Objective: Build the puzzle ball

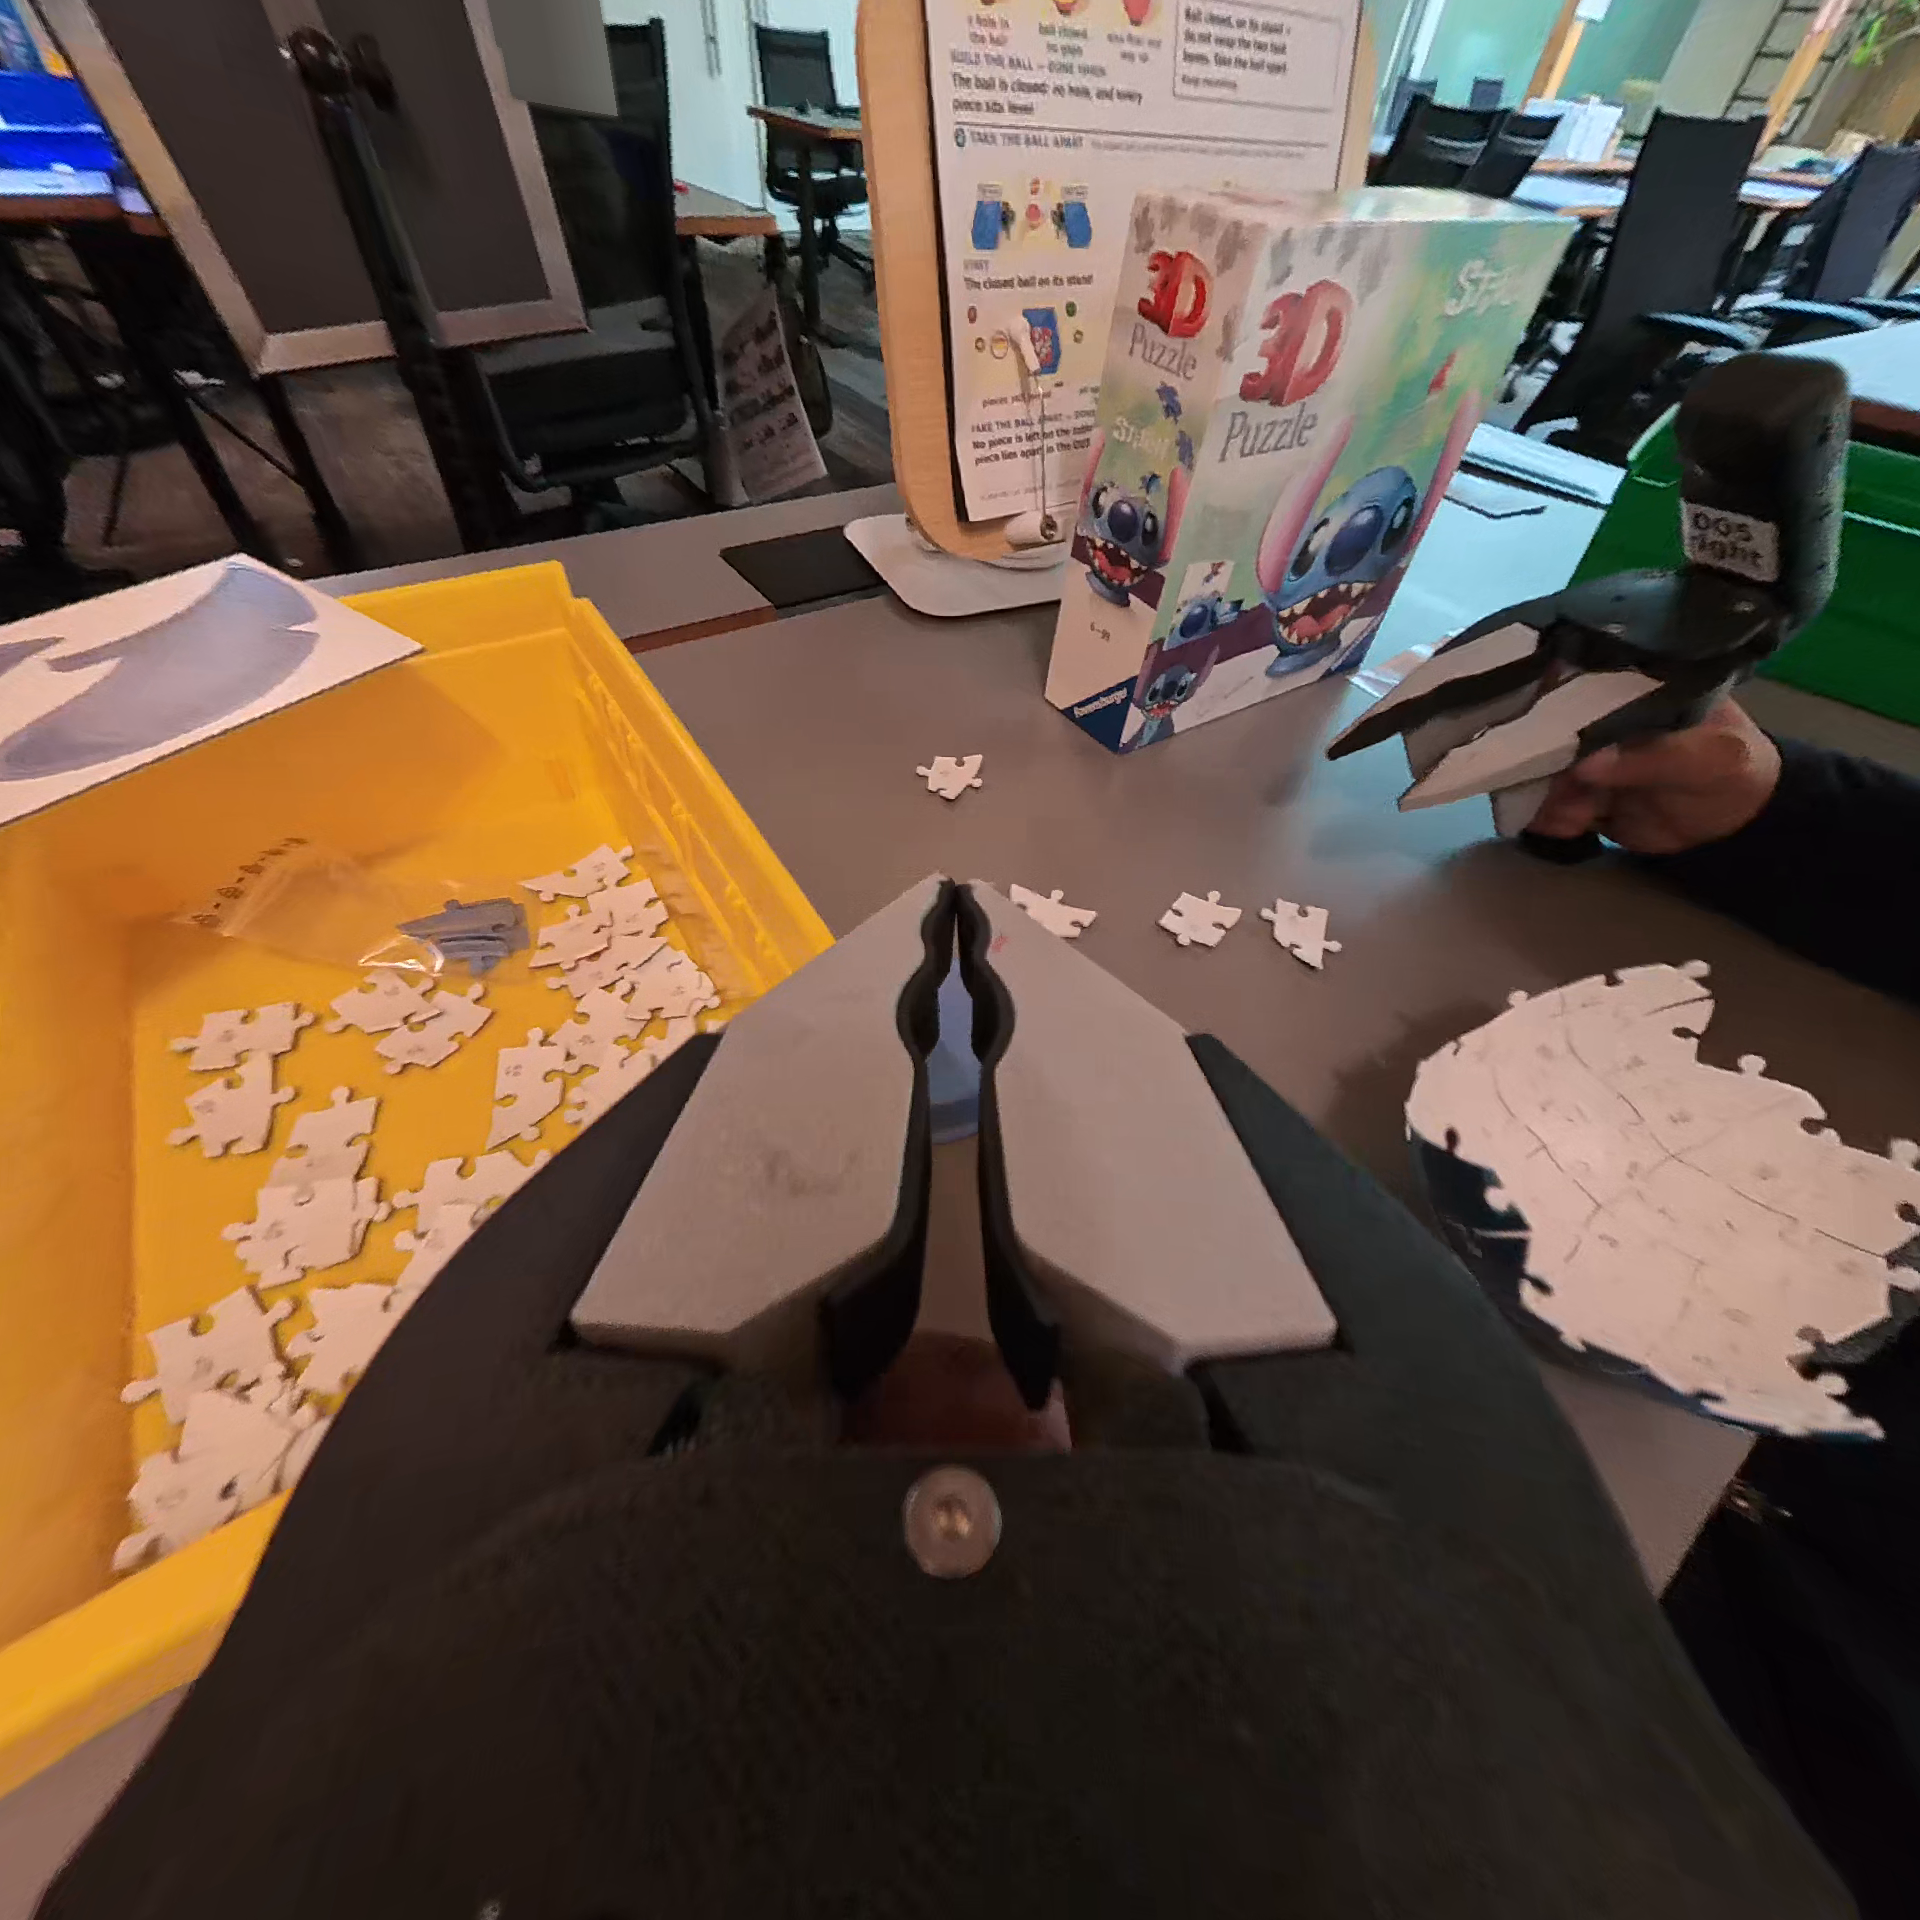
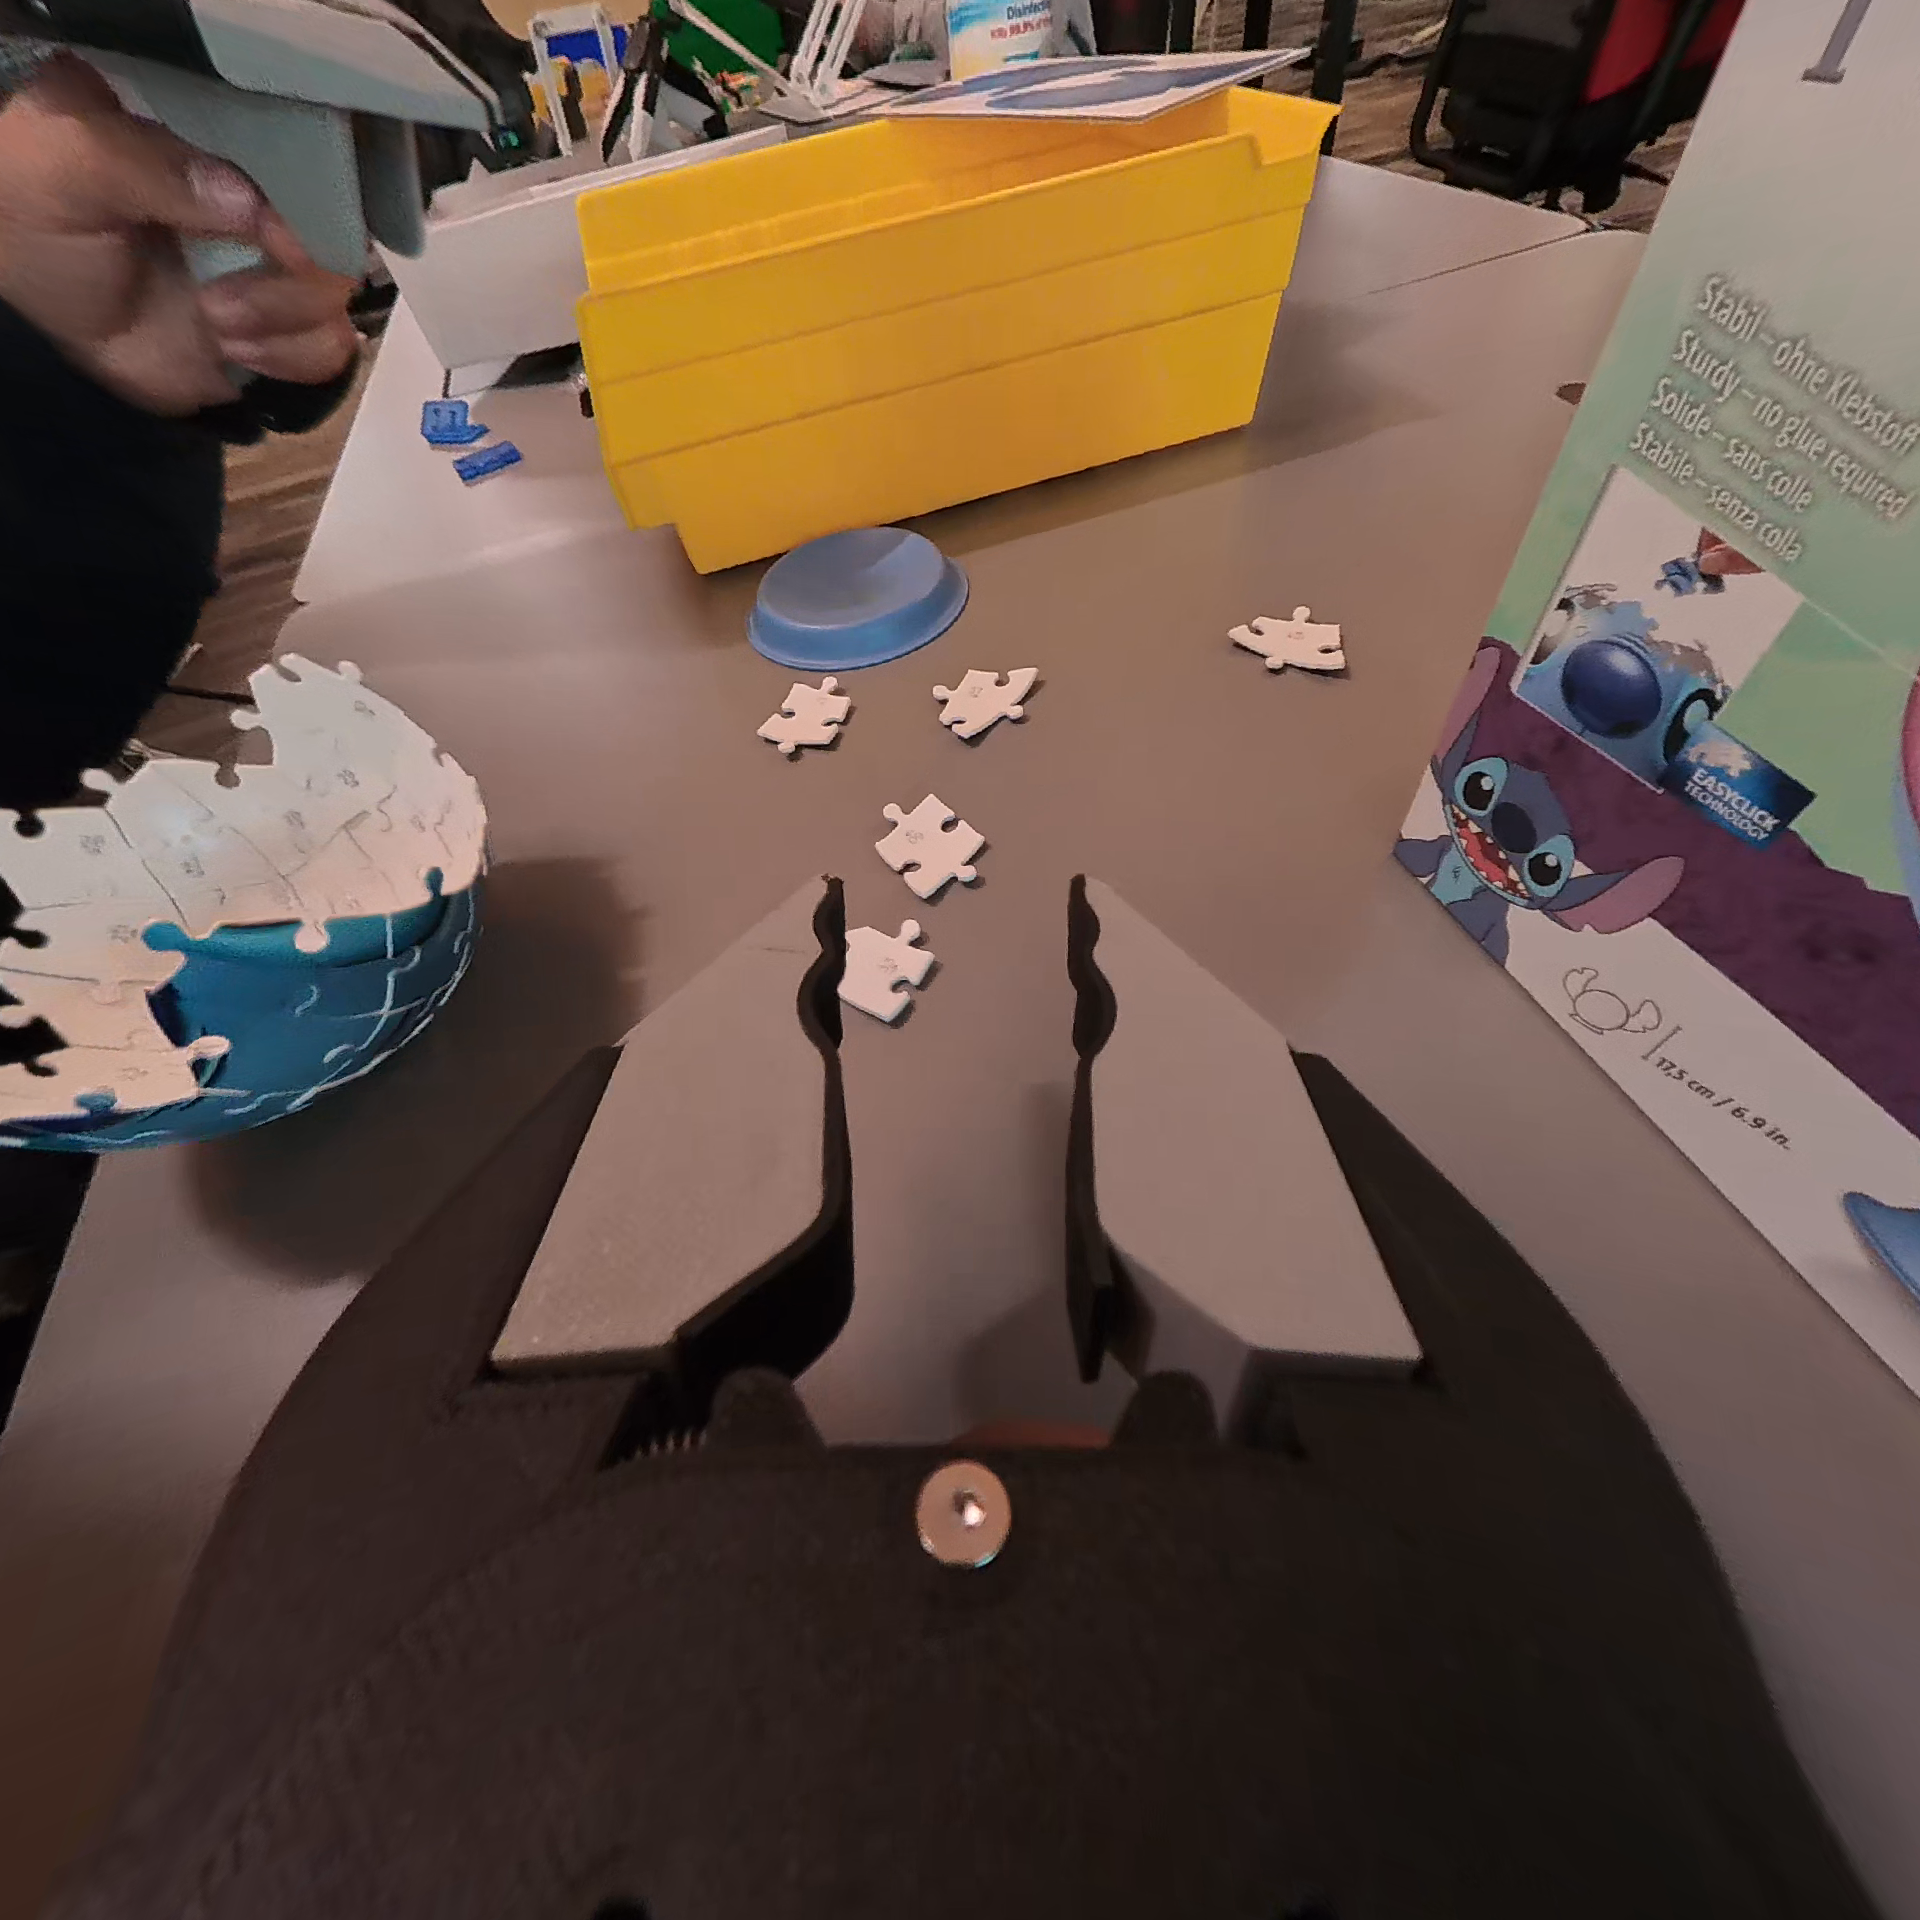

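The half-built puzzle ball (image 1: 1662, 1174) is an open shell, white inside and blue outside, at the table's edge; it also shows in the right wrist view (image 2: 239, 914). Several loose white pieces (image 1: 1200, 920) lie on the grey table. My left gripper (image 1: 956, 894) is shut and empty, above the table beside the yellow bin (image 1: 707, 748). My right gripper (image 2: 954, 904) is open and low over the table, with one loose piece (image 2: 883, 971) lying between its fingers by the left one. More pieces (image 2: 928, 844) lie just ahead of it. The right gripper also shows in the left wrist view (image 1: 1455, 727).
The yellow bin holds many white pieces (image 1: 416, 1091) and a clear bag of blue parts (image 1: 457, 925). A blue round stand (image 2: 857, 603) sits beside the bin (image 2: 935, 343). The puzzle box (image 1: 1299, 447) stands at the back, an instruction board (image 1: 1091, 260) behind it, a green crate (image 1: 1870, 582) far right. Across from one pair of fingers to the other is roughly 25 centimeters.
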The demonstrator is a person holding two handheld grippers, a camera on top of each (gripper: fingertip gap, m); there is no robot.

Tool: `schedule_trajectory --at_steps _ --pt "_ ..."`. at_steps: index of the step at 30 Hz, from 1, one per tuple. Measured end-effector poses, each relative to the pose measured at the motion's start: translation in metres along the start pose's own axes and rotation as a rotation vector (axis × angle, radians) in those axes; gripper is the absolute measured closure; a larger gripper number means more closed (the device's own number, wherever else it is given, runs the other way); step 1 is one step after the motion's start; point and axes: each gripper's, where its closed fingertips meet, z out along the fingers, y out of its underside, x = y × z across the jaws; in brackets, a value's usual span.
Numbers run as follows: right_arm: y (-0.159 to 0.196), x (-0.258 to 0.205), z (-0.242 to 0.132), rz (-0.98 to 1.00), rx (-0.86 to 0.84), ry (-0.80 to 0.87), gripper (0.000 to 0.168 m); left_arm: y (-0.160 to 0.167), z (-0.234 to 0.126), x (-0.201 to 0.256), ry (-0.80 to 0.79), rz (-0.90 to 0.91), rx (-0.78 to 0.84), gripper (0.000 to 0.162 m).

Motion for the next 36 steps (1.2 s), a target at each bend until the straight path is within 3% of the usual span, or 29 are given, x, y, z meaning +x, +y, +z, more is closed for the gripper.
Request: schedule_trajectory --at_steps 2,3,4,7,9,10,18,24,29,30,32,36 --pt "-0.001 0.000 -0.001 0.002 0.005 -0.003 0.129 -0.004 0.004 -0.004 -0.006 -0.049 0.032 0.162" --pt "0.000 -0.001 -0.001 0.002 0.003 -0.006 0.129 -0.008 0.003 -0.005 0.008 -0.068 0.058 0.152" --pt "0.000 -0.002 -0.001 0.003 0.002 -0.011 0.130 -0.011 0.002 0.000 0.062 -0.068 0.075 0.108" --pt "0.000 -0.006 0.000 -0.010 -0.005 -0.021 0.130 -0.021 -0.009 0.000 0.134 -0.120 0.109 0.060" --pt "0.001 -0.008 0.001 -0.026 -0.014 -0.020 0.131 -0.034 -0.025 -0.001 0.168 -0.128 0.187 0.011" --pt "0.001 -0.009 0.002 -0.032 -0.018 -0.019 0.131 -0.038 -0.033 -0.003 0.182 -0.124 0.208 0.003" --pt "-0.002 -0.006 0.001 -0.039 -0.002 0.007 0.131 -0.056 -0.075 -0.060 -0.041 -0.255 0.265 0.003" --pt "0.000 0.003 -0.002 -0.038 0.000 0.049 0.131 -0.045 -0.069 -0.069 -0.187 -0.152 0.141 0.003" --pt "-0.001 0.009 -0.005 -0.041 0.016 0.079 0.132 -0.057 -0.076 -0.080 -0.224 -0.136 0.203 0.003" --pt "-0.002 0.010 -0.006 -0.047 0.022 0.087 0.132 -0.059 -0.079 -0.088 -0.251 -0.144 0.214 0.014" --pt "-0.004 0.010 -0.007 -0.060 0.036 0.093 0.132 -0.058 -0.082 -0.107 -0.324 -0.151 0.217 0.051" --pt "-0.004 0.012 -0.008 -0.057 0.037 0.101 0.130 -0.055 -0.077 -0.118 -0.305 -0.134 0.200 0.130"
